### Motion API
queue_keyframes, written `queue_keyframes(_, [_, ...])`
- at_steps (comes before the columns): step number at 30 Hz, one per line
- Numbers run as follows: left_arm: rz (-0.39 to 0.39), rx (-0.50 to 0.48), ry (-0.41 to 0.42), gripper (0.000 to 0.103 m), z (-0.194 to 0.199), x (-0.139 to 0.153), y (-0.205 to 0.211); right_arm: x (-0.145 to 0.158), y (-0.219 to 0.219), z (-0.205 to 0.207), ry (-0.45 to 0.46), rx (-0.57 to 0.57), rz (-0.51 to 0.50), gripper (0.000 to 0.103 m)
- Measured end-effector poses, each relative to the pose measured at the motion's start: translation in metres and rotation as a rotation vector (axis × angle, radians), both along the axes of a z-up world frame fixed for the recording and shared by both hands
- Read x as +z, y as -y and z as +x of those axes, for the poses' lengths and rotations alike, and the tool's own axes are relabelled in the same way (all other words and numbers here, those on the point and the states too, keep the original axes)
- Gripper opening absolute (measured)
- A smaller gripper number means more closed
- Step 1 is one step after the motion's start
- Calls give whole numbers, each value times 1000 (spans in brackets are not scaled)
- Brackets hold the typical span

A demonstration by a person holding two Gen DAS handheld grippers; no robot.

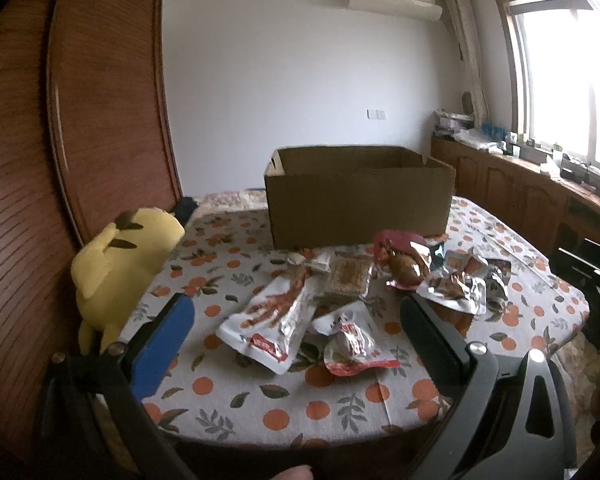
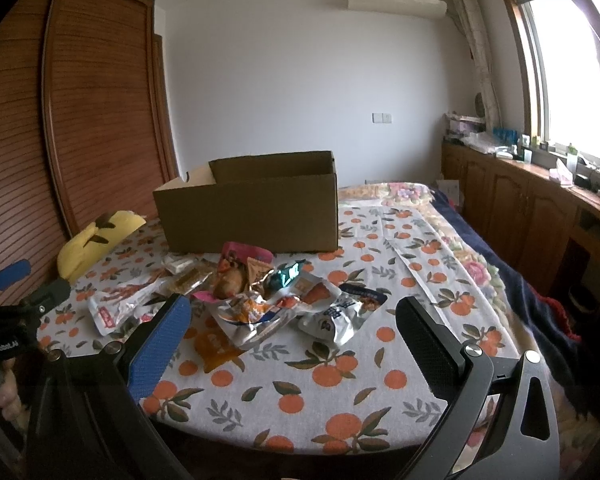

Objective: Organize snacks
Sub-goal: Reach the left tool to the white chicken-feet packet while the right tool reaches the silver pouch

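Observation:
Several foil snack packets lie in a loose heap on the orange-patterned tablecloth, among them a silver chicken-feet pouch, a small red-and-white pouch and a pink packet. Behind the heap stands an open cardboard box. My left gripper hovers open above the near packets, holding nothing. In the right wrist view the same heap lies before the box. My right gripper hangs open over the near side of the heap, empty. The left gripper shows at the far left edge.
A yellow plush toy sits at the table's left edge against a brown slatted wardrobe. Wooden cabinets with clutter run under the window on the right. A dark blanket drapes off the right side. A hand grips the left tool.

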State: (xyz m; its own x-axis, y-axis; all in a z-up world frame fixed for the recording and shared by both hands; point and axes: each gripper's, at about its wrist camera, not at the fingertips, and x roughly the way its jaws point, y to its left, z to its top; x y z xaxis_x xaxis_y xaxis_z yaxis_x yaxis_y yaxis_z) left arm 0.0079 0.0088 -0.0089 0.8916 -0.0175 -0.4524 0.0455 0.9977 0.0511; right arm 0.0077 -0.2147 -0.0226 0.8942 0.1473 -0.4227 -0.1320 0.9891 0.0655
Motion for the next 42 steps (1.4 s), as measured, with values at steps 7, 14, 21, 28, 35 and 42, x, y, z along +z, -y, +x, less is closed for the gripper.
queue_keyframes(7, [-22, -28, -97, 103, 16, -23, 0, -8, 2, 4, -24, -2, 4, 103])
queue_keyframes(14, [-43, -58, -153, 103, 27, -40, 3, -23, 6, 13, -63, -2, 18, 103])
queue_keyframes(21, [-40, -102, -203, 103, 43, -47, -6, -37, 7, 22, -100, 5, 23, 103])
queue_keyframes(28, [-51, -155, -229, 102, 63, -44, -25, -46, 1, 27, -112, 20, 10, 103])
queue_keyframes(35, [-68, -205, -275, 101, 90, -36, -45, -53, -6, 35, -129, 49, -13, 103])
queue_keyframes(42, [-58, -276, -369, 101, 128, -42, -49, -62, -8, 44, -155, 58, -15, 103])
